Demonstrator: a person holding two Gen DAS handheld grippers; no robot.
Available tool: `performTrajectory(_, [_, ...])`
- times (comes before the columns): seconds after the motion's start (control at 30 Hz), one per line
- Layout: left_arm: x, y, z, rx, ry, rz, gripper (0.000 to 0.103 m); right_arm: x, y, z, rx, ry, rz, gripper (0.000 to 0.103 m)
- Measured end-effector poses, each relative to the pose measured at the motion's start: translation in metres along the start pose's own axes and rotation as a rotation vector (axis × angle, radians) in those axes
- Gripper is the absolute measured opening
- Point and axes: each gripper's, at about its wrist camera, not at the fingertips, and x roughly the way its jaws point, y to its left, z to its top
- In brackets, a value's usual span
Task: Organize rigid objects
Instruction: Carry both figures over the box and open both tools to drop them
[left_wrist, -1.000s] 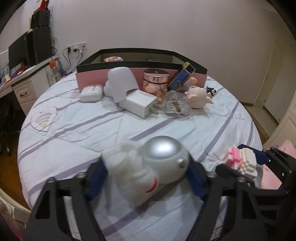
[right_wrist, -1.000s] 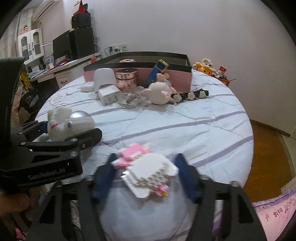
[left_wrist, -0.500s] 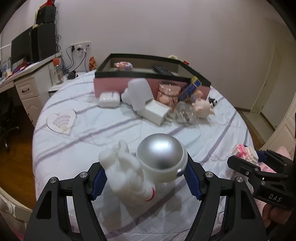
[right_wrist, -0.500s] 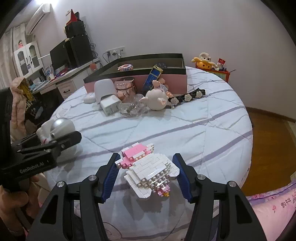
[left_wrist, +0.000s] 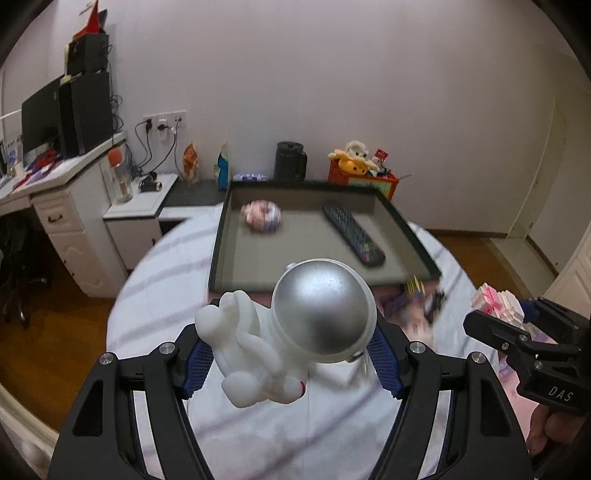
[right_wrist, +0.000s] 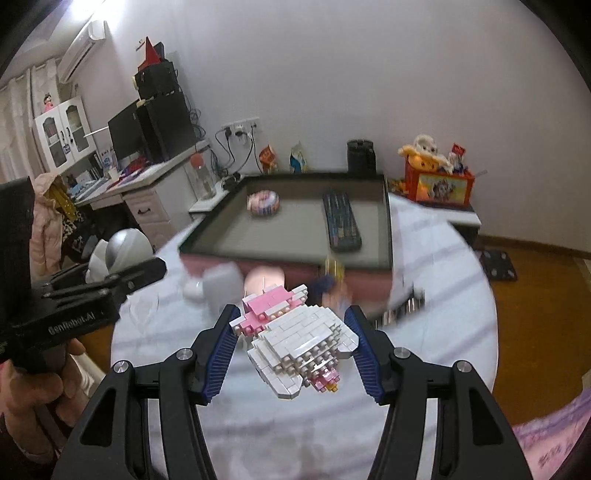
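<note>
Left wrist view: the left gripper (left_wrist: 291, 360) is clamped on a white astronaut (left_wrist: 291, 332) with a silver helmet, held up over the bed (left_wrist: 258, 443). Beyond it sits the dark tray (left_wrist: 410, 236), holding a remote (left_wrist: 352, 234) and a pink round thing (left_wrist: 262, 216).

Right wrist view: the right gripper (right_wrist: 291, 350) pinches a pink-and-white brick figure (right_wrist: 299, 338) between its blue pads (right_wrist: 219, 354), also above the bed; the blurred tray (right_wrist: 388, 221) lies ahead

Plain pale wall (left_wrist: 332, 74), wooden floor (right_wrist: 535, 314), white desk (left_wrist: 55, 192), seemingly dim lighting.
</note>
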Motion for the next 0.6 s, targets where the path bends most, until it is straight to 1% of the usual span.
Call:
performTrajectory(0.13, [0.035,0.003,0.043,0.005,0.008,0.003,0.073,0.028,-0.003,0.045,-0.01,0.011,-0.001,0.06])
performTrajectory(0.23, [0.066,0.004,0.061,0.015,0.035,0.007,0.073,0.063,-0.007,0.073,-0.01,0.045,0.001,0.06])
performTrajectory(0.27, [0.079,0.005,0.065,0.016,0.048,0.008,0.073,0.081,-0.009,0.082,-0.011,0.068,0.002,0.06])
performTrajectory(0.43, [0.136,0.017,0.068,-0.002,0.129,0.015,0.073,0.146,-0.016,0.089,-0.005,0.17,-0.008,0.06])
performTrajectory(0.6, [0.17,0.027,0.063,-0.015,0.179,0.033,0.073,0.18,-0.025,0.08,0.008,0.236,-0.017,0.06])
